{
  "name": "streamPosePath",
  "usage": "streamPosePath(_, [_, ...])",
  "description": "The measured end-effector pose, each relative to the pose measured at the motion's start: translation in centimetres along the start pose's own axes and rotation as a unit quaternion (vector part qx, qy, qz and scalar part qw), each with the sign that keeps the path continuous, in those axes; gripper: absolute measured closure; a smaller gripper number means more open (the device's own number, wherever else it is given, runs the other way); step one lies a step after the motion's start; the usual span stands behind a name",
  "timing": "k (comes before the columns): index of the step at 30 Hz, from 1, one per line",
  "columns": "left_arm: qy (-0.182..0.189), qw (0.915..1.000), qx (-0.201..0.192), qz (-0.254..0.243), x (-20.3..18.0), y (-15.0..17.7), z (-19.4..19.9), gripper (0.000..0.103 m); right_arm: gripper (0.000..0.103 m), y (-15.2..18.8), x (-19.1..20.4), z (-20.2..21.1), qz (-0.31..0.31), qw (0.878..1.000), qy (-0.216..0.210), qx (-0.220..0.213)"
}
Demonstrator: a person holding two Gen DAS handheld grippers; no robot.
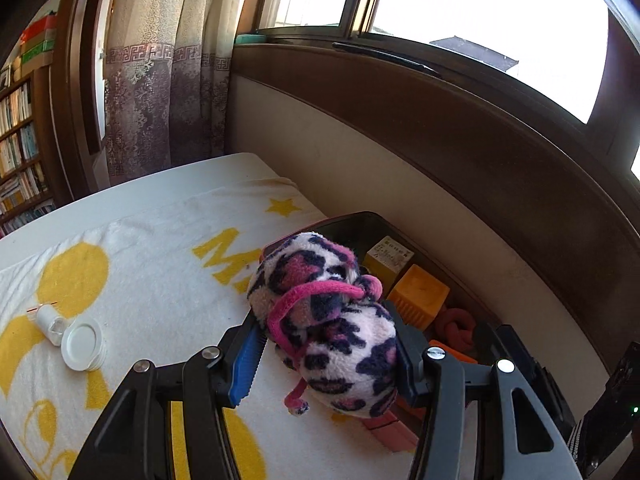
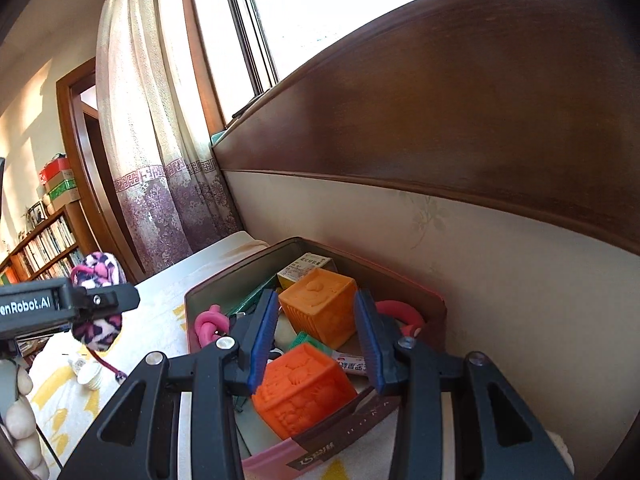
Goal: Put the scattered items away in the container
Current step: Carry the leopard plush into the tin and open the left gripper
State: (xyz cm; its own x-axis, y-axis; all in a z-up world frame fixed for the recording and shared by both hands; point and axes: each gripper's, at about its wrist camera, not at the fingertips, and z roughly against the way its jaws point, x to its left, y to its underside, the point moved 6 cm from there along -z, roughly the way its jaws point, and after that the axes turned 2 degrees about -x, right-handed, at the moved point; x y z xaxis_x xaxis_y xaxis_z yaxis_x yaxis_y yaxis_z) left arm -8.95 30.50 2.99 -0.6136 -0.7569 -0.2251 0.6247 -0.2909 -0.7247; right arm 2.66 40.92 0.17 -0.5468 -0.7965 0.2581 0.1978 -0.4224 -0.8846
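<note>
My right claw (image 2: pixel 316 344) hangs open-jawed over a tin (image 2: pixel 400 280) of orange blocks (image 2: pixel 304 392); my left claw (image 2: pixel 100 300) clamps a plush (image 2: pixel 98 326).

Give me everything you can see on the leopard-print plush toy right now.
The plush toy is fuzzy, pale pink with dark navy and hot-pink leopard spots, and has a thick pink cord looped across it and a thin pink tail dangling below. It is clamped between the blue pads of the left tool, lifted off the yellow-and-white towel, beside the container and not yet in it. In the right wrist view it hangs at the left, above the towel.
</note>
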Motion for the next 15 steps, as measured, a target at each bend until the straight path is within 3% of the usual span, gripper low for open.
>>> streamPosePath(6, [0.02, 0.9997, 0.005, -0.011, -2.5, -1.8, -2.5, 0.046, 0.06, -0.1, -0.4, 0.1, -0.01, 1.0, -0.006, -0.006])
streamPosePath(11, [0.038, 0.9989, 0.025, -0.013, -3.9, -2.3, -4.8, 0.038, 0.06, -0.3, -0.4, 0.6, -0.012, 1.0, -0.011, -0.018])
streamPosePath(13, [0.041, 0.9986, 0.034, -0.007, -3.8, -2.1, -5.6, 0.029, 0.06, -0.3, -0.5, 0.5, -0.015, 1.0, -0.014, -0.017])
streamPosePath(15, [0.043, 0.9985, 0.033, 0.003, -3.5, -2.0, -5.9, 0.026, 0.06, -0.3, -0.6, 0.4, -0.018, 1.0, -0.016, -0.014])
